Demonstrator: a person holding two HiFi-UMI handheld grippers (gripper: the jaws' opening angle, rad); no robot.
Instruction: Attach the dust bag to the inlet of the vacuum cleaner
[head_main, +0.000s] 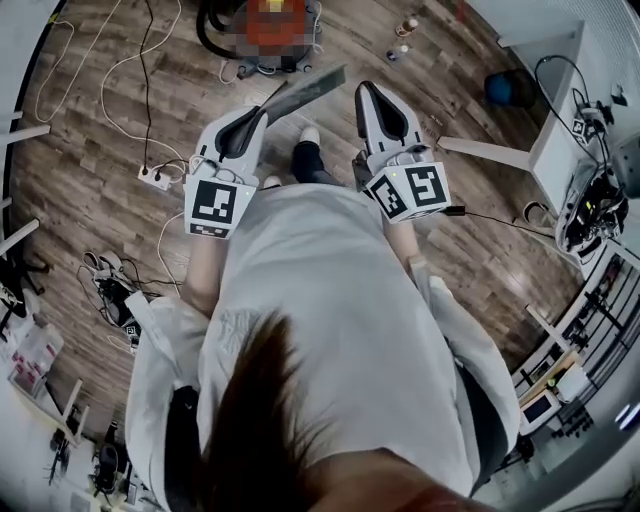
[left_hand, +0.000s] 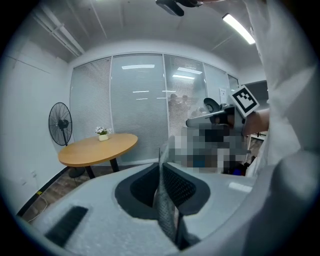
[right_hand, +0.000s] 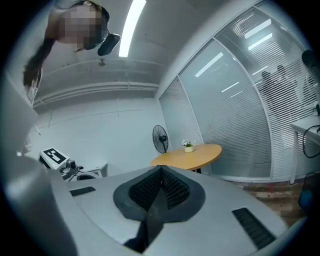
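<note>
Wood floor (head_main: 90, 200); left gripper (head_main: 267, 108) clamps dust bag (head_main: 312, 88); right gripper (head_main: 369, 92) closed.

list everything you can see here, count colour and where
dust bag: one, grey, clamped in the left gripper, sticking out ahead
vacuum cleaner: one, partly masked, black hose, on the floor ahead
power strip: one, white, floor at left
round table: one, wooden, by the glass wall
standing fan: one, black, beside the table
flower pot: one, white, on the table
left gripper: one, grey, shut on the dust bag
right gripper: one, grey, shut, empty
</note>
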